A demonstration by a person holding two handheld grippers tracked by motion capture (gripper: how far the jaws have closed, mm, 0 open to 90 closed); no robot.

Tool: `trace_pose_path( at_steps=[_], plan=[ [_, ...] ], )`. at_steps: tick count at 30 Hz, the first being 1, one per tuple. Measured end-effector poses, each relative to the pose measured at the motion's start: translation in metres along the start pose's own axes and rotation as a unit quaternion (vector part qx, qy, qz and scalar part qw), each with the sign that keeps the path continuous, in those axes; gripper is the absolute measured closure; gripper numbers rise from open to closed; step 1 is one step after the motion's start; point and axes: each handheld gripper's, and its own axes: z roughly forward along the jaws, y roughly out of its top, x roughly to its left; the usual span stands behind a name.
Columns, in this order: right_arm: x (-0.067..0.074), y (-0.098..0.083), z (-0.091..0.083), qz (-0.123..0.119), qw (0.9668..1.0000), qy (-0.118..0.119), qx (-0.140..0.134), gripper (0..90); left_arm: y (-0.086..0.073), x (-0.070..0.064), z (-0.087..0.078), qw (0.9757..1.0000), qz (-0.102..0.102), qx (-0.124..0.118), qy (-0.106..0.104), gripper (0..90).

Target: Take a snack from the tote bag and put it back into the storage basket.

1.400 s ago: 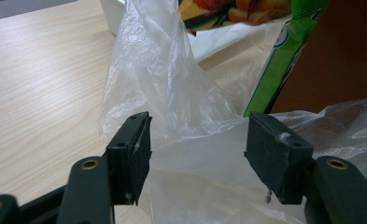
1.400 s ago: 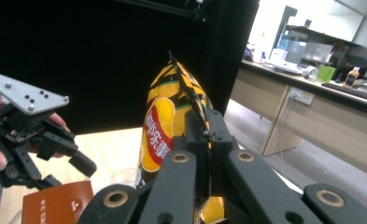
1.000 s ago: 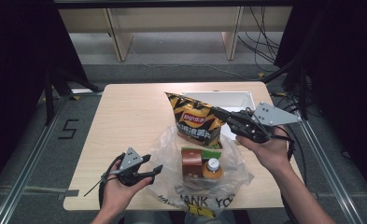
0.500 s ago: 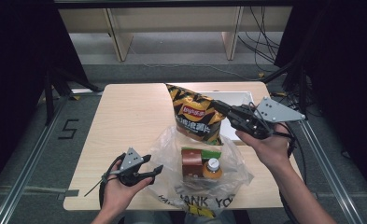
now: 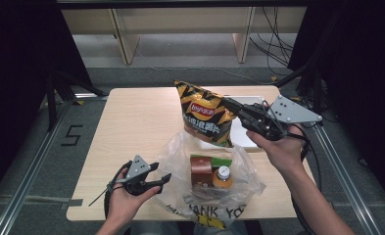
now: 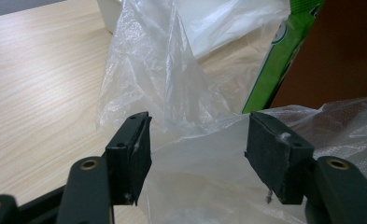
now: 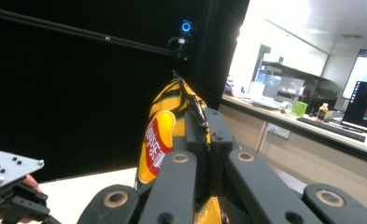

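Observation:
A yellow and black chip bag (image 5: 205, 115) hangs upright over the table, and my right gripper (image 5: 230, 106) is shut on its right edge. In the right gripper view the bag (image 7: 158, 144) stands just beyond the closed jaws of the right gripper (image 7: 202, 123). A clear plastic shopping bag (image 5: 180, 156) lies below it, holding a brown and green carton (image 5: 201, 169) and an orange-capped bottle (image 5: 223, 176). My left gripper (image 5: 163, 171) is open at the bag's left edge. In the left gripper view the bag's film (image 6: 158, 79) lies loosely between the wide-apart pads of the left gripper (image 6: 197, 154).
A white tray (image 5: 246, 132) sits on the wooden table (image 5: 136, 127) behind the chip bag, at the right. The carton (image 6: 284, 51) shows inside the plastic bag in the left gripper view. Dark frame posts and cables flank the table.
My right gripper has lifted the chip bag a little higher above the plastic bag. The left gripper has stayed where it was, still open.

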Motion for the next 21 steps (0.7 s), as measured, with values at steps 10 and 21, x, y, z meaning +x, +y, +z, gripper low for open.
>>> trace_pose_path(
  at_steps=[10,21],
  plan=[
    [-0.006,0.009,0.003,-0.001,0.9998,-0.005,-0.019,90.0,0.001,0.001,0.000,1.0000,0.006,-0.003,0.000,39.6],
    [-0.007,0.018,0.009,0.006,0.9992,-0.020,-0.033,90.0,0.000,0.000,-0.002,1.0000,-0.002,-0.005,0.002,39.6]
  ],
)
